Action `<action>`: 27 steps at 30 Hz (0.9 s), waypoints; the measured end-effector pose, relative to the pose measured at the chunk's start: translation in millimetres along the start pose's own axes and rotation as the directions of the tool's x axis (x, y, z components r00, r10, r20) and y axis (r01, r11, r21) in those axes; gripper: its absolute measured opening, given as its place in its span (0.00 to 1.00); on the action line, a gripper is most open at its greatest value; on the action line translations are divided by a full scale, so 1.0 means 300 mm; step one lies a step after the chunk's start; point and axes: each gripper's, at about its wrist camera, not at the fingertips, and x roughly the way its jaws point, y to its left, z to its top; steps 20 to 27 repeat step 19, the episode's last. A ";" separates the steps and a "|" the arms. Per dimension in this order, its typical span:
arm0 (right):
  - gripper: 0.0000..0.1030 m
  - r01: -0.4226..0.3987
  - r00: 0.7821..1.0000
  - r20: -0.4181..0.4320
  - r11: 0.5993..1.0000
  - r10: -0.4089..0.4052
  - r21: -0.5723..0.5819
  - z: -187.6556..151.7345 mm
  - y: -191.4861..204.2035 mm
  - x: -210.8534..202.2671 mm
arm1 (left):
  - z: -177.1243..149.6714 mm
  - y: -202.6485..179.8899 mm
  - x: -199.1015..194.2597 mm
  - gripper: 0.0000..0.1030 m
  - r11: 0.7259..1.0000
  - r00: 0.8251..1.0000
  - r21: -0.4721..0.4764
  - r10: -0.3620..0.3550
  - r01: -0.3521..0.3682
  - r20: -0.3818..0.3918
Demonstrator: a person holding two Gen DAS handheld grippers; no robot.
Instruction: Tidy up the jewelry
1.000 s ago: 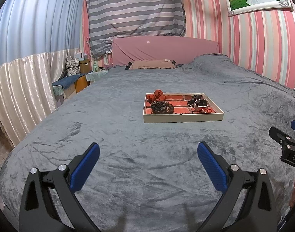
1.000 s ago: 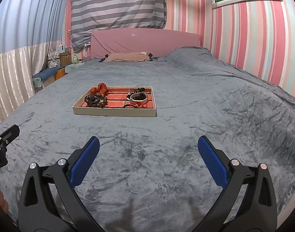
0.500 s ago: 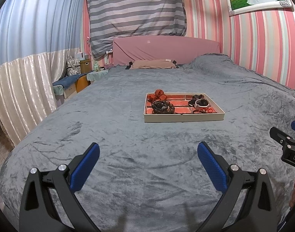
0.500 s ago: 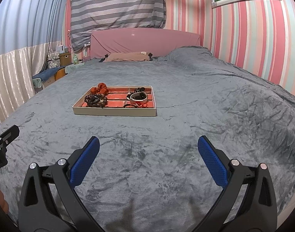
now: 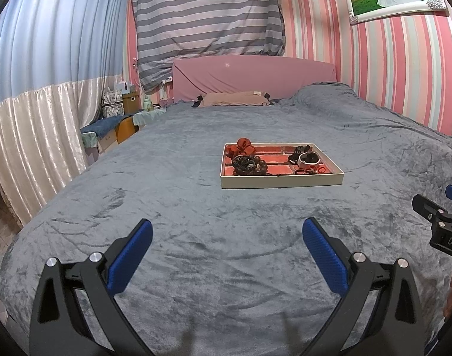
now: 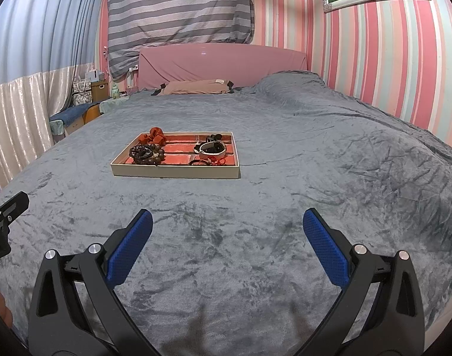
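Resting on the grey bedspread (image 5: pixel 196 237), the jewelry tray (image 5: pixel 281 180) sits well ahead of both grippers, toward the middle of the bed; it serves as the landmark for what follows.

Left gripper (image 5: pixel 227 238): jaws spread wide, nothing between the blue pads (image 5: pixel 128 256). It hangs over bare bedspread, well short of the tray's near wall, and the tray lies ahead and slightly to its right.

Right gripper (image 6: pixel 227 233): jaws likewise spread wide, holding nothing. The tray (image 6: pixel 175 171) lies ahead and to its left, well apart from the fingertips.

Each gripper shows at the edge of the other's view, so they sit side by side on the near side of the tray.

Tray contents, left wrist view:
- red fabric scrunchie (image 5: pixel 240 146) at the far left corner, rising above the rim.
- dark beaded bracelets (image 5: pixel 249 163) just in front of the scrunchie, left half of the tray.
- white bangle (image 5: pixel 308 160) in the right half, with a small dark item (image 5: pixel 302 149) behind it; cannot tell what that is.
- thin dark and red cords (image 5: pixel 310 171) against the near right wall.

Tray lining is red, with divider lines; exact compartments too small to tell.

Beyond the tray's far side: pink headboard (image 5: pixel 252 74) and a tan pillow (image 5: pixel 235 98).
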 end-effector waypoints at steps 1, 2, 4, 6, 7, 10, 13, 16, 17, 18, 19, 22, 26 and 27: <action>0.96 0.000 1.000 0.000 1.000 0.000 0.000 0.000 0.000 0.000 | 0.000 -0.001 0.000 0.96 1.000 1.000 0.000 -0.001 0.001 -0.001; 0.96 0.001 1.000 0.001 1.000 -0.001 0.000 0.000 0.000 0.000 | 0.000 -0.002 0.000 0.96 1.000 1.000 -0.001 0.000 0.000 -0.001; 0.96 0.002 1.000 0.002 1.000 -0.002 -0.001 0.000 -0.001 0.000 | 0.000 -0.002 0.000 0.96 1.000 1.000 -0.002 -0.001 0.001 -0.001; 0.96 0.001 1.000 0.001 1.000 -0.001 0.001 -0.002 -0.003 0.003 | 0.000 -0.002 0.000 0.96 1.000 1.000 0.000 0.002 -0.002 0.002; 0.96 -0.001 1.000 0.001 1.000 0.001 0.002 -0.002 -0.002 0.003 | 0.000 -0.001 0.000 0.96 1.000 1.000 0.000 0.003 -0.003 0.003; 0.96 0.002 1.000 0.002 1.000 -0.002 -0.001 -0.001 -0.001 0.001 | 0.003 -0.003 -0.002 0.96 1.000 1.000 0.001 0.004 -0.004 0.004; 0.96 0.001 1.000 0.001 1.000 -0.001 -0.002 -0.002 -0.002 0.004 | 0.004 -0.004 -0.003 0.96 1.000 1.000 0.002 0.007 -0.007 0.004; 0.96 0.001 1.000 0.001 1.000 -0.001 0.000 -0.002 -0.001 0.002 | 0.008 -0.002 -0.005 0.96 1.000 1.000 0.002 0.008 -0.008 0.003; 0.96 0.001 1.000 0.000 1.000 -0.001 0.001 -0.002 -0.002 0.003 | 0.009 -0.004 -0.004 0.96 1.000 1.000 0.004 0.006 -0.006 0.003; 0.96 0.000 1.000 0.000 1.000 0.000 0.001 -0.002 0.000 0.002 | 0.010 -0.004 -0.005 0.96 1.000 1.000 0.005 0.007 -0.007 0.004; 0.96 0.000 1.000 -0.001 1.000 0.000 0.002 -0.002 0.000 0.003 | 0.011 -0.003 -0.005 0.96 1.000 1.000 0.007 0.009 -0.009 0.005; 0.96 0.000 1.000 -0.001 1.000 0.000 0.002 -0.002 0.000 0.003 | 0.011 -0.003 -0.005 0.96 1.000 1.000 0.007 0.009 -0.009 0.005; 0.96 0.000 1.000 -0.001 1.000 0.000 0.002 -0.002 0.000 0.003 | 0.011 -0.003 -0.005 0.96 1.000 1.000 0.007 0.009 -0.009 0.005; 0.96 0.000 1.000 -0.001 1.000 0.000 0.002 -0.002 0.000 0.003 | 0.011 -0.003 -0.005 0.96 1.000 1.000 0.007 0.009 -0.009 0.005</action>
